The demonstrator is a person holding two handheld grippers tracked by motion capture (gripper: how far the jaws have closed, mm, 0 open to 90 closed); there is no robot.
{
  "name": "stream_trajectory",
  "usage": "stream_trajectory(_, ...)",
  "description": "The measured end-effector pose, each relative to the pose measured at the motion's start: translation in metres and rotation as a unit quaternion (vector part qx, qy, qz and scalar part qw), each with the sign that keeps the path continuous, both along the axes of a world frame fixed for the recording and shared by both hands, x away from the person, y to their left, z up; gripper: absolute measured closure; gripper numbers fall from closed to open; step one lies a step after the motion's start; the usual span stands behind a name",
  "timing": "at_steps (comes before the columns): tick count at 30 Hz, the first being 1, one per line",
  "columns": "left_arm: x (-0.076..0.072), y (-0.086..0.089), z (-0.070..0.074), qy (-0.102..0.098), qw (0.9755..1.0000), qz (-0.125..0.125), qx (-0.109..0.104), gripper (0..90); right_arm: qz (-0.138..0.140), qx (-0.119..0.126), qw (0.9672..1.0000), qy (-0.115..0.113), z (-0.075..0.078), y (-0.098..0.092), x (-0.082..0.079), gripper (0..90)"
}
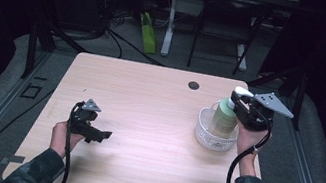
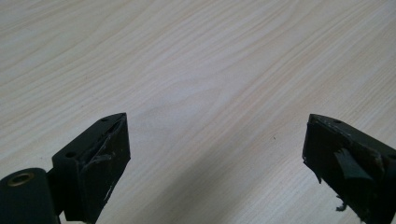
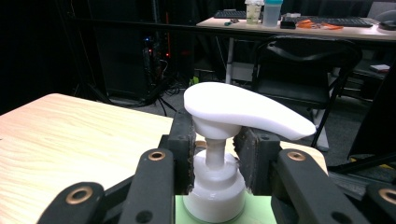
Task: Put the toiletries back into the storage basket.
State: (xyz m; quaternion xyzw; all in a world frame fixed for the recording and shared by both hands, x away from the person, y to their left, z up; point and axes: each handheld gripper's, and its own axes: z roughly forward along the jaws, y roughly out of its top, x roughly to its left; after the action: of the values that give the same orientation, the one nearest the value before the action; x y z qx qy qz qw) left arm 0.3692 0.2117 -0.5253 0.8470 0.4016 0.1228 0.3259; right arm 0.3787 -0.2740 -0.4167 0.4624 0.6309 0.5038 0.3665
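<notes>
One narrow grip carries everything: the right gripper [image 3: 216,161] pinches the white collar of the green pump bottle [image 1: 224,117], which stands in the clear ribbed bowl [image 1: 204,132] on the desk [image 1: 146,119]. The smooth collar could slip, toppling bottle and bowl. The left gripper [image 2: 215,158] rests spread, empty.

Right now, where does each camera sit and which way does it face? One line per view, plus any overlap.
High view: fixed above the person's side, looking forward and down on the table; both forearms, the left tool and the right tool show.
Left gripper view: rides the left tool, looking down at bare tabletop between its two wide-apart black jaws.
Right gripper view: rides the right tool, looking level across the table to a chair and desk; jaws clamp the pump bottle.
Shared: high and right gripper views both show the bottle, standing in a clear basket.
</notes>
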Motion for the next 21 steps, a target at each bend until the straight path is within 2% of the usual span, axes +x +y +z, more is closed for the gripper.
stream_trajectory(9, 0.0, -0.0006, -0.0004, 0.0, 1.0, 0.0, 0.001, 7.6, 0.01, 0.0, 0.9999, -0.001, -0.0039, -0.0084, -0.0066, 68.8)
stream_trajectory(14, -0.0003, -0.0012, 0.0, 0.001, 1.0, -0.003, 0.002, 7.6, 0.015, -0.012, 0.9998, 0.0, -0.0046, -0.0082, -0.0088, 69.1)
stream_trajectory(21, -0.0004, -0.0003, 0.0002, 0.0, 1.0, -0.002, 0.002, 7.6, 0.018, -0.011, 0.9998, 0.001, -0.006, -0.0078, -0.0094, 69.3)
